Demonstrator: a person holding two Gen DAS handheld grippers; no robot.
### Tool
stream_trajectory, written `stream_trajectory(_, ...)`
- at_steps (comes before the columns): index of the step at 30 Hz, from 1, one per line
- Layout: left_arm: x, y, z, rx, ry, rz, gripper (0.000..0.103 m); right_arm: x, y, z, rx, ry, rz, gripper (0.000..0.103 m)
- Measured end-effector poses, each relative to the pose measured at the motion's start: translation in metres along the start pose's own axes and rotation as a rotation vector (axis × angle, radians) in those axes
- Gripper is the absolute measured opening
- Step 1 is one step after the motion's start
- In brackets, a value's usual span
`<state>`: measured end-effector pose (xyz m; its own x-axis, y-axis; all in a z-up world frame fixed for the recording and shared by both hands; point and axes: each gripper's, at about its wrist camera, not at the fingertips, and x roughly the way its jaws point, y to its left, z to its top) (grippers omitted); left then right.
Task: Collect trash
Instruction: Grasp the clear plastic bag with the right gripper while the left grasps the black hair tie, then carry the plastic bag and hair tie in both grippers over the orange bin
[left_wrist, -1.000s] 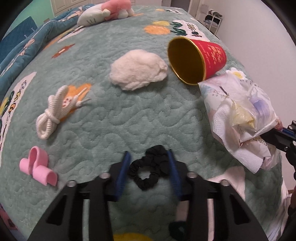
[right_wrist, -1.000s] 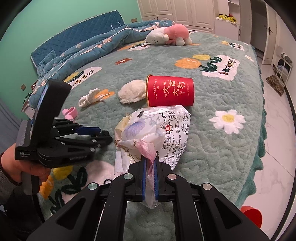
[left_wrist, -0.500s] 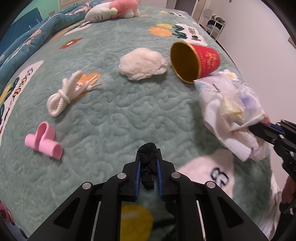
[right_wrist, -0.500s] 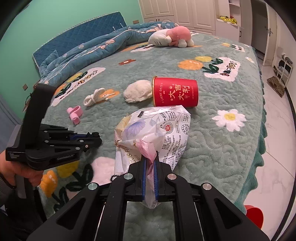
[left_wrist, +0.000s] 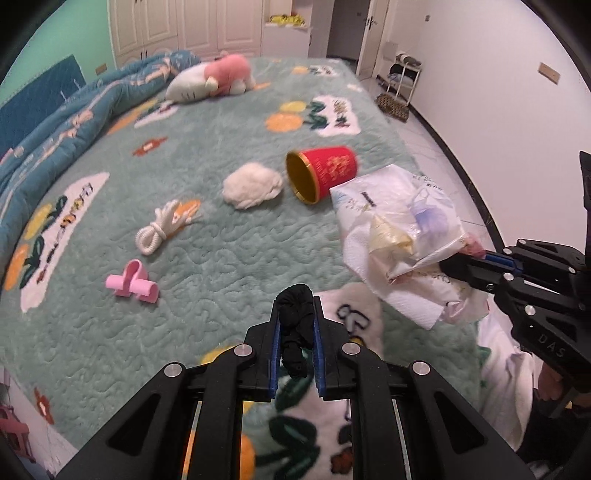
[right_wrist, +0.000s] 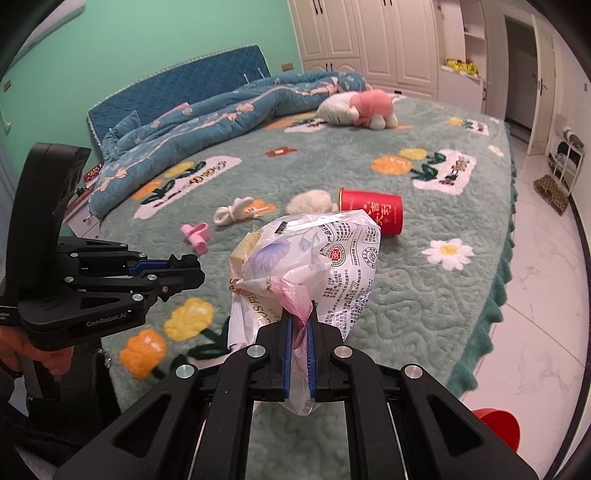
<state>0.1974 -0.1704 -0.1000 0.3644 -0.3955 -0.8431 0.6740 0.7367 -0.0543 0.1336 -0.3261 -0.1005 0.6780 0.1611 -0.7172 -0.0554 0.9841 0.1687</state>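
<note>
Black fabric, a scrunchie, is pinched between the blue pads of the left gripper; the jaws are closed on it and it hangs above the bed cover. Left gripper figure settled at a grip, so I say only that the pads press the scrunchie now.

At 3 o'clock in the left wrist view, the right gripper holds a plastic bag with crumpled paper and wrappers inside. In the right wrist view the same gripper has its jaws closed tight on the pink and clear neck of the bag, and the bag stands up in front of the fingers.

Green quilted bedspread with flower patterns lies under all. At 9 o'clock from the scrunchie a pink curled clip rests on it. Farther, at 10 o'clock, is a white knotted cord. Beyond, near 12 o'clock, a white fluffy ball lies just beside a red paper cup, which is on its side with the golden mouth toward the ball. The cup is near the top edge of the bag.

Far at the back, a pink and white plush toy lies beside a blue rumpled quilt. In the right wrist view, a hand at 8 o'clock holds the left gripper.
</note>
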Motion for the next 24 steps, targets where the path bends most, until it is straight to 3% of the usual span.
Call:
stream_trajectory(13,-0.048,-0.049,-0.013,0.099,-0.090,-0.013,0.016,-0.074,0.014,-0.024,0.003,-0.097,-0.033,0.007)
stream_trajectory(24,-0.048,-0.120,0.003,0.228,-0.118,-0.086,0.016,-0.135,-0.030,-0.054,0.095,-0.173,-0.127,0.007)
